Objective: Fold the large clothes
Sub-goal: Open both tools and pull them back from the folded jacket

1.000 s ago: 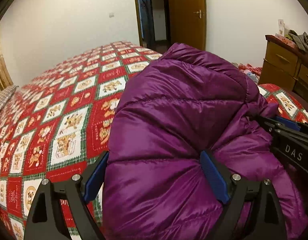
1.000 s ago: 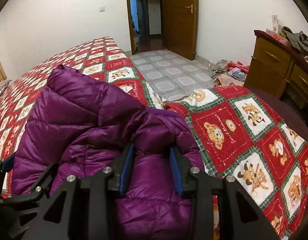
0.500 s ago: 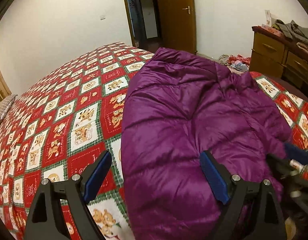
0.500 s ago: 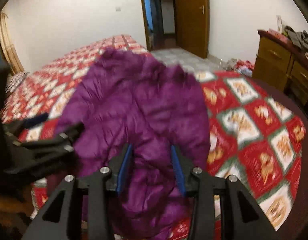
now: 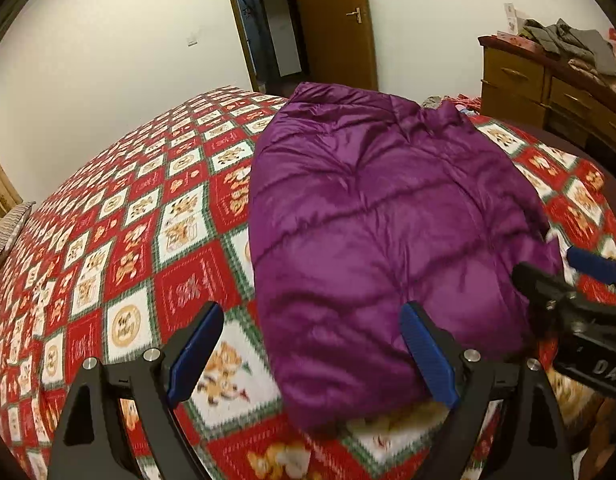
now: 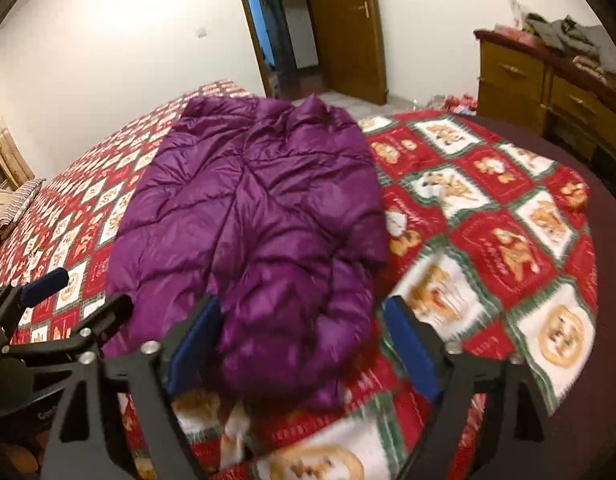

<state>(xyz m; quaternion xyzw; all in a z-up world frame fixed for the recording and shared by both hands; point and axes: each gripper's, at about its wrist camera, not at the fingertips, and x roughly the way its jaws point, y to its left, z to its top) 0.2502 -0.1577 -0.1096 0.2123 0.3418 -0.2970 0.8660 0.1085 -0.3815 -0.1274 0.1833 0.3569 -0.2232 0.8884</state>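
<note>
A purple quilted down jacket lies spread flat on the bed's red patchwork quilt, its near end towards me. It also shows in the right wrist view. My left gripper is open and empty, held above the jacket's near left edge. My right gripper is open and empty over the jacket's near end. The right gripper shows at the right edge of the left wrist view. The left gripper shows at the left edge of the right wrist view.
A wooden dresser with piled clothes stands at the right. An open doorway and a brown door are at the back. Clothes lie on the floor by the dresser. A striped pillow is at the far left.
My right gripper has let go of the jacket and opened wide. Both grippers have pulled back and up. The jacket has dropped from bunched up to lying flat on the quilt.
</note>
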